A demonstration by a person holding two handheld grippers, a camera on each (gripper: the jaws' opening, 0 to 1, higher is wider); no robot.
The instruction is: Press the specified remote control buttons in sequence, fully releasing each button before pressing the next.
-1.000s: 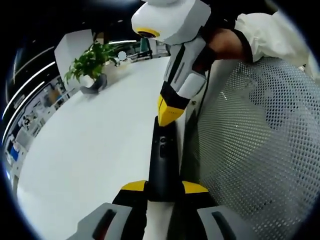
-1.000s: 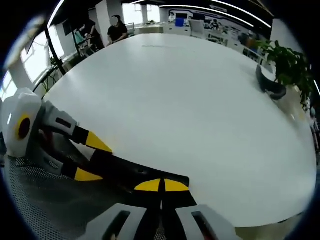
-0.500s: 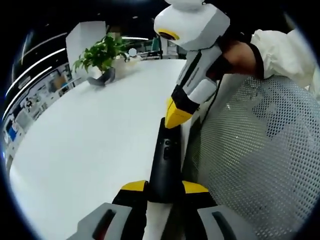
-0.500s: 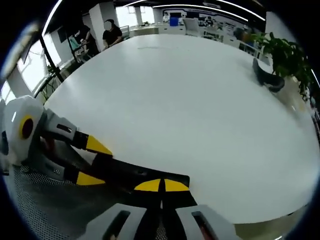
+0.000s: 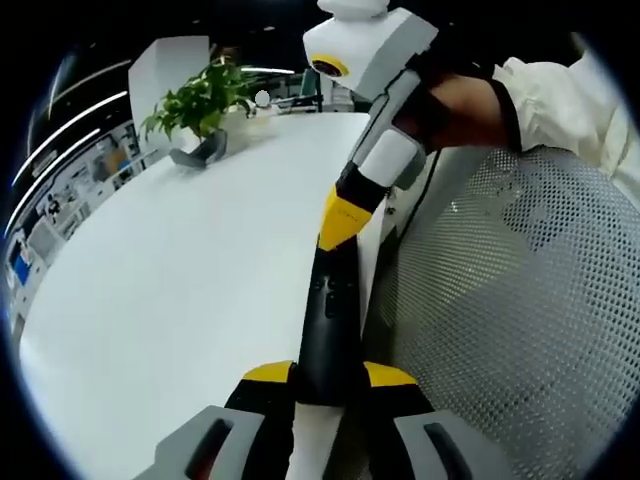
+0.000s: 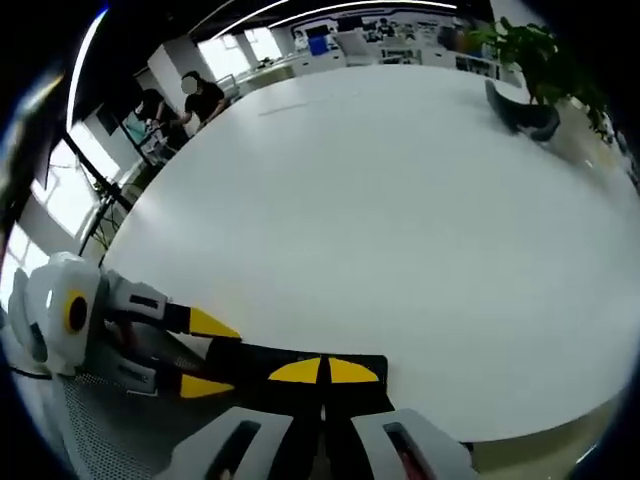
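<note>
A slim black remote control (image 5: 327, 310) points away over the edge of the white table (image 5: 180, 280). My left gripper (image 5: 328, 374) is shut on its near end, a yellow-tipped jaw on each side. My right gripper (image 5: 340, 220) comes in from the upper right, shut, its yellow tips down on the remote's far end. In the right gripper view the right gripper (image 6: 322, 371) has its tips together on the remote control (image 6: 250, 360). There the left gripper (image 6: 205, 355) reaches in from the left and clamps the remote.
A white mesh chair back (image 5: 510, 310) stands close on the right of the remote. A hand in a white sleeve (image 5: 560, 100) holds the right gripper. A potted plant (image 5: 200, 105) sits far across the table. People (image 6: 200, 95) sit at the table's far side.
Both cameras have shifted and tilted a little. The right gripper's shut tips have stayed at the remote's far end, and the left gripper's hold is unchanged.
</note>
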